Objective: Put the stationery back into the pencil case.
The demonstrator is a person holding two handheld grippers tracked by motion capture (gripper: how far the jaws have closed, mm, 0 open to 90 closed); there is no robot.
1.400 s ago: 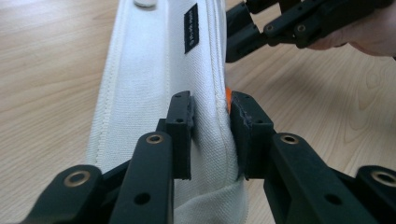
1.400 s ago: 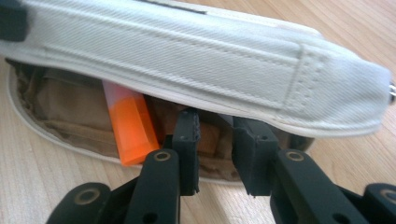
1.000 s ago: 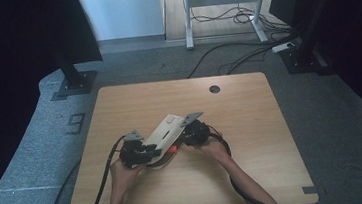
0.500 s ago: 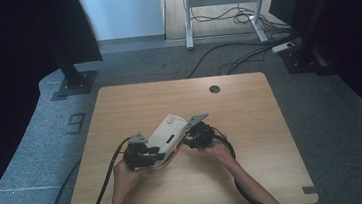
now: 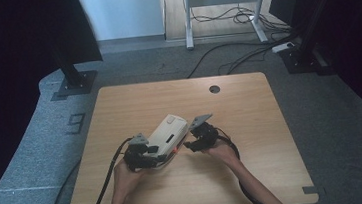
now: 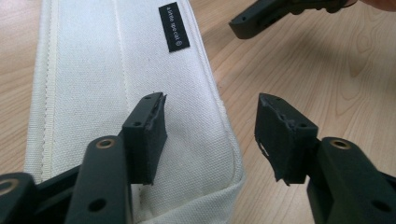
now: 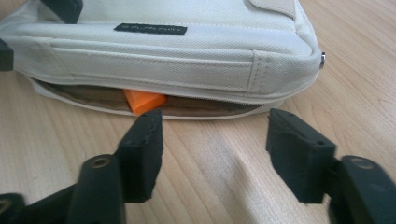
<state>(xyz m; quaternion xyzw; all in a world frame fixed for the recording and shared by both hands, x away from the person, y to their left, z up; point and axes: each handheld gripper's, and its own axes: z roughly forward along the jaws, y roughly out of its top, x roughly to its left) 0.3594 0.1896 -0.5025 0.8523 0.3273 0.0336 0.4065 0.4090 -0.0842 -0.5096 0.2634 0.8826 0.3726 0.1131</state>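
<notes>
A cream canvas pouch (image 5: pixel 168 132) lies slantwise on the wooden table (image 5: pixel 249 105). My left gripper (image 6: pixel 212 105) is at its near end, and its jaws have just been opening. One pad hangs over the fabric (image 6: pixel 93 60) and the other over bare wood, neither pressing. My right gripper (image 7: pixel 215 121) faces the pouch's long side (image 7: pixel 154 65) and has also just been opening, with only table between its fingers. That side's zip gapes, and an orange piece (image 7: pixel 144 100) pokes out of it. In the high view the left gripper (image 5: pixel 150 154) and right gripper (image 5: pixel 187 144) flank the pouch.
A round cable hole (image 5: pixel 214 89) sits in the table's far edge. Cables trail from both grippers toward the near edge. Dark stands (image 5: pixel 74 82) and a metal frame (image 5: pixel 220 8) are on the grey floor beyond the table.
The pouch and both hands stay about where they were. The right gripper has shifted slightly beside the pouch.
</notes>
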